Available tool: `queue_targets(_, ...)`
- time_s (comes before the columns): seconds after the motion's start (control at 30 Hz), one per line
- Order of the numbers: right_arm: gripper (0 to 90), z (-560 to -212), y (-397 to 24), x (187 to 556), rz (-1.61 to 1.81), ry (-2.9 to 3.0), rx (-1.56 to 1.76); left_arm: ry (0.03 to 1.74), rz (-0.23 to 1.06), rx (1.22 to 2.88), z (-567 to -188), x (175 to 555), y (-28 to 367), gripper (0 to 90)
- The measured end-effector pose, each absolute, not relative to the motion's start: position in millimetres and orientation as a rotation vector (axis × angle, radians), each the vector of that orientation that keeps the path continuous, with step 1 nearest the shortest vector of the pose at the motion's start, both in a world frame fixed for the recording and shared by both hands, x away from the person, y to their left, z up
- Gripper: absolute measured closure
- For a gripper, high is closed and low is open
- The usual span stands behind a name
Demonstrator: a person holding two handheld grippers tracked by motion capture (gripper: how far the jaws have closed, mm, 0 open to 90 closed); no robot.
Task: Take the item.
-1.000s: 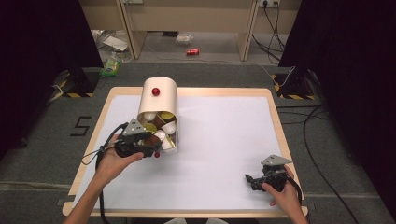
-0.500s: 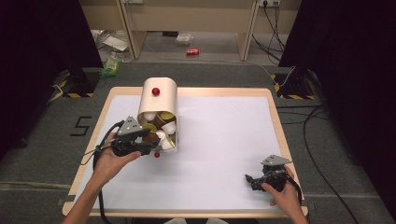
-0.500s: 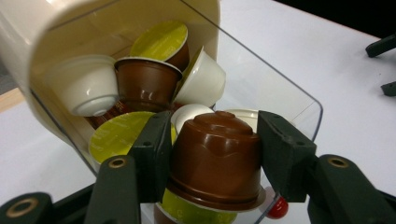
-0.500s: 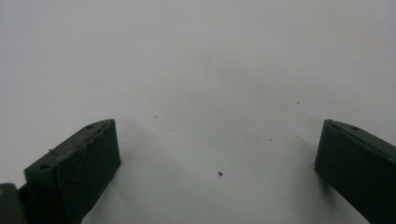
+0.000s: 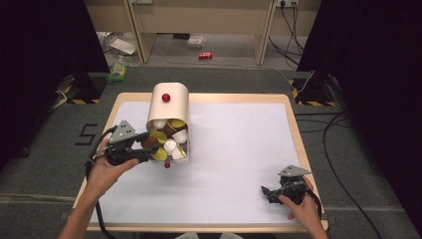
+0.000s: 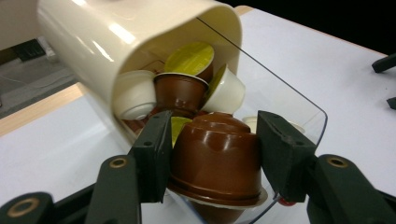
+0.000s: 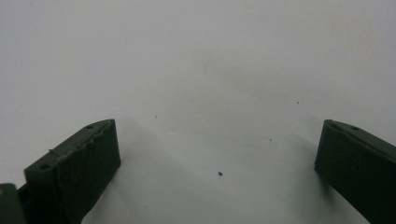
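Observation:
A cream capsule holder with a red knob lies on its side on the white table, its mouth packed with brown, yellow and white coffee capsules. My left gripper is at that mouth, shut on a brown capsule whose dome points away from the camera, both pads pressed on its sides. Behind it, the holder and its clear front flap show more capsules. My right gripper rests low at the table's front right, open with nothing between its fingers.
The white mat lies on a wood-edged table. A small red ball sits at the clear flap's front edge. Cables trail from both grippers. Beyond the table, on the floor, lie a red can and some clutter.
My left gripper has drawn back to the left and slightly up from the holder's mouth with the brown capsule in it. The right gripper has stayed put.

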State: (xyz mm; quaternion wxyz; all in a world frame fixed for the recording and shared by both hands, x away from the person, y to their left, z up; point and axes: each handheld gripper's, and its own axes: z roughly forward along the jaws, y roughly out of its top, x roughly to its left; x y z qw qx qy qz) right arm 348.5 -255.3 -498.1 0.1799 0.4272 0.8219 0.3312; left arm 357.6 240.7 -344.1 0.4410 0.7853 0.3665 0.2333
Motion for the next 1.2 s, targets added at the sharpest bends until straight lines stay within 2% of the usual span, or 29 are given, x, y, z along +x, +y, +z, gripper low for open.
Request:
queue_targets(0.57, 0.6, -498, -255, 349, 0.935, 2.322, 1.206, 0.975, 0.619, 1.861, -339, 349, 279, 47.3)
queue_targets(1.2, 0.6, -498, -255, 348, 0.934, 2.321, 1.209, 1.128, 0.606, 1.809, -382, 356, 312, 47.5)
